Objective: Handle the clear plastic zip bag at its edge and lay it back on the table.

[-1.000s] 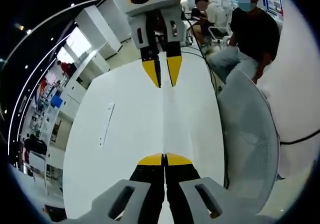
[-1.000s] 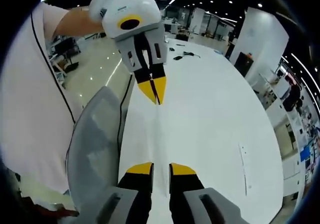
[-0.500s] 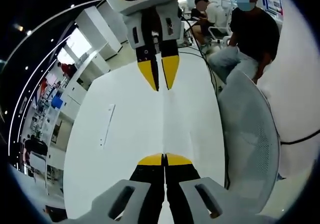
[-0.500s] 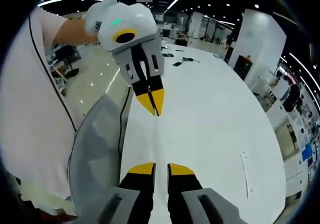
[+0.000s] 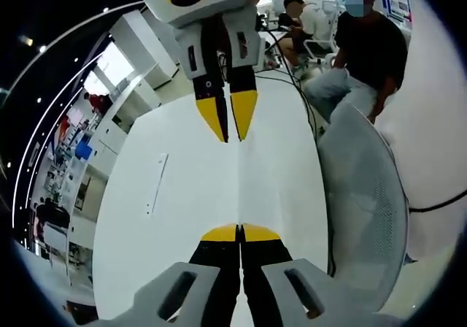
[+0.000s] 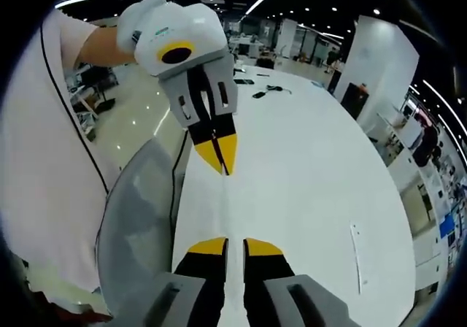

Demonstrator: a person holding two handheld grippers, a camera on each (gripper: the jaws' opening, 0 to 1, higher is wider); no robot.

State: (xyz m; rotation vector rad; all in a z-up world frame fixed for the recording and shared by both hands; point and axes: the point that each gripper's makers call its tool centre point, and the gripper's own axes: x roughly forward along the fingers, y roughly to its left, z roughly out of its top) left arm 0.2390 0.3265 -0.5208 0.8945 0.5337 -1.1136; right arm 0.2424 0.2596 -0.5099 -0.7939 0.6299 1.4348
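**Both claws on the bag edge, bag not yet laid down**

My left claw (image 5: 239,233) has its yellow tips pressed together, and a thin, nearly see-through sheet runs up from between them: the clear plastic zip bag (image 5: 238,174), edge-on, stretched toward my right claw (image 5: 228,126), which faces me across the white desk (image 5: 182,195). In the right gripper view my right claw (image 6: 234,247) shows a narrow gap between its tips with the bag (image 6: 228,203) passing through it; I judge it is clamped on the edge, though the film is too thin to be certain. The left claw (image 6: 219,159) there is pinched to a point on the far end.

So the bag hangs taut between the two claws, above the desk's near long edge, beside the grey mesh chair (image 5: 365,203). A small flat strip (image 5: 155,181) lies well apart on the desk toward its other side.

As I judge it, the handling at the edge is under way; lowering the bag flat and letting go remain.
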